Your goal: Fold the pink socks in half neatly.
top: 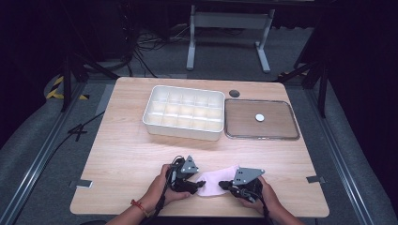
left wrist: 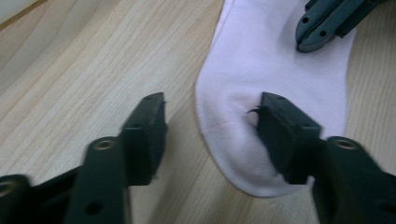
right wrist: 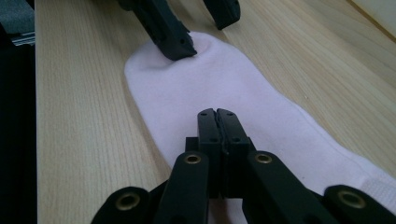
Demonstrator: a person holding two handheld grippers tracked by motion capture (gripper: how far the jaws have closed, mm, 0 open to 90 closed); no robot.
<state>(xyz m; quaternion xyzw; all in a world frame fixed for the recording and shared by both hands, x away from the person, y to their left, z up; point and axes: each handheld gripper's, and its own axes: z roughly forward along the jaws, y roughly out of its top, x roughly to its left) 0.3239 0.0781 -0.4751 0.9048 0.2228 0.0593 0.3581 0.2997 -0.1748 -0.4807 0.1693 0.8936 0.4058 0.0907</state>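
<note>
the left gripper [left wrist: 212, 123] has its jaws spread across the rounded toe of a sock [left wrist: 275, 88]: one jaw stands on bare wood beside the toe, the other rests on the fabric, where a small pucker shows at its tip. the toe lies between them, not squeezed. the right gripper [right wrist: 217, 114] has its jaws pressed tight together, tips down on the middle of the sock; whether any fabric is caught between them cannot be told.

the sock is pale pink to white, smooth and flat, with a faint curved seam across the toe. in the right gripper view it widens from the toe toward a whiter ribbed part at the lower right corner. in the high view it lies on the table [top: 126, 145] near the person's edge, stretched between the two grippers, with the left hand [top: 162, 187] and right hand [top: 263, 192] on either side.

farther back, well apart from the sock, stands a white tray [top: 184, 112] split into compartments. just beside it sits a clear lid [top: 261, 119] with a white disc [top: 259, 117] on it, and a dark round hole [top: 234, 93] in the tabletop.
</note>
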